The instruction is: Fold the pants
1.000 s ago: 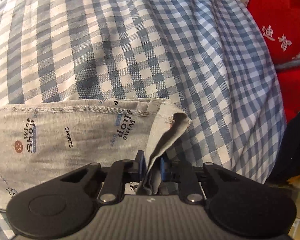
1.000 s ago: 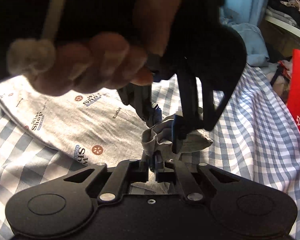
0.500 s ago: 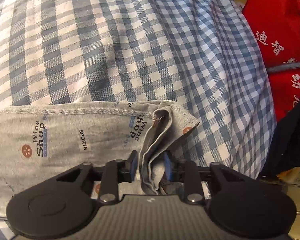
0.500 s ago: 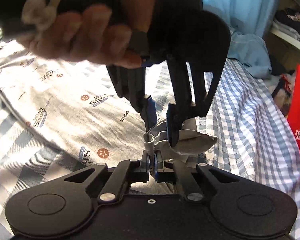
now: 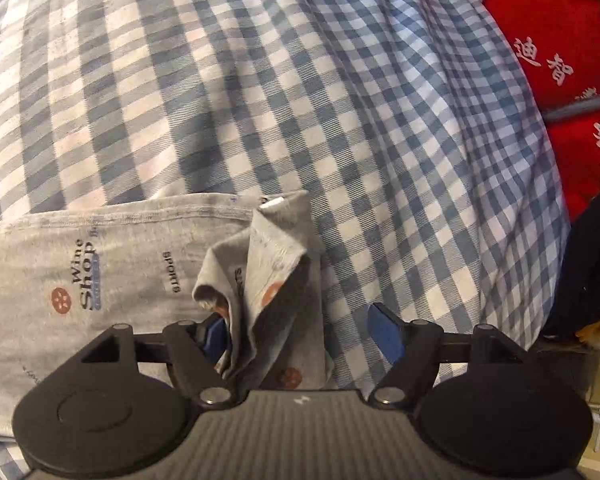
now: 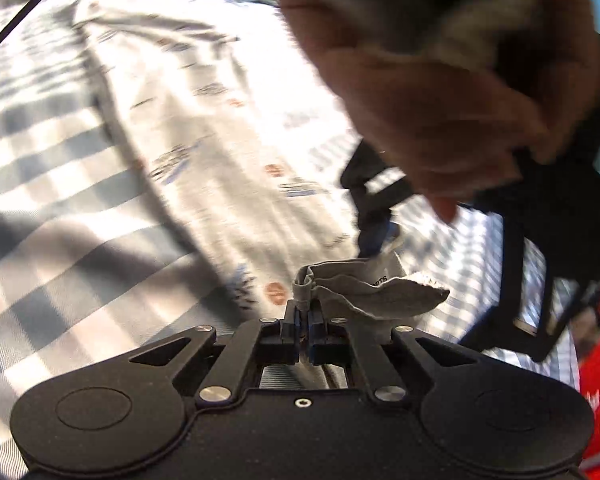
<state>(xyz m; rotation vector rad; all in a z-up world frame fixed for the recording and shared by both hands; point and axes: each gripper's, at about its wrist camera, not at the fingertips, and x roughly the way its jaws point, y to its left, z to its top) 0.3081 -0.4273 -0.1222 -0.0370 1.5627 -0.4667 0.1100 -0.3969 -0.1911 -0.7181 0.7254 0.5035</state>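
grey printed pants (image 5: 112, 280) on checked sheet (image 5: 260, 100); left gripper (image 5: 300, 332) just opening, hem loose between; right gripper (image 6: 303, 326) clenched on hem at 6 o'clock.

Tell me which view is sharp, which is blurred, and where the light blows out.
Left wrist view: mostly sharp, evenly lit, the blue-and-white checked bedsheet bowed by the fisheye lens. Right wrist view: motion-smeared, sunlight washing out the grey printed pants, the hand out of focus; only the right tool and the pinched cloth look crisp.
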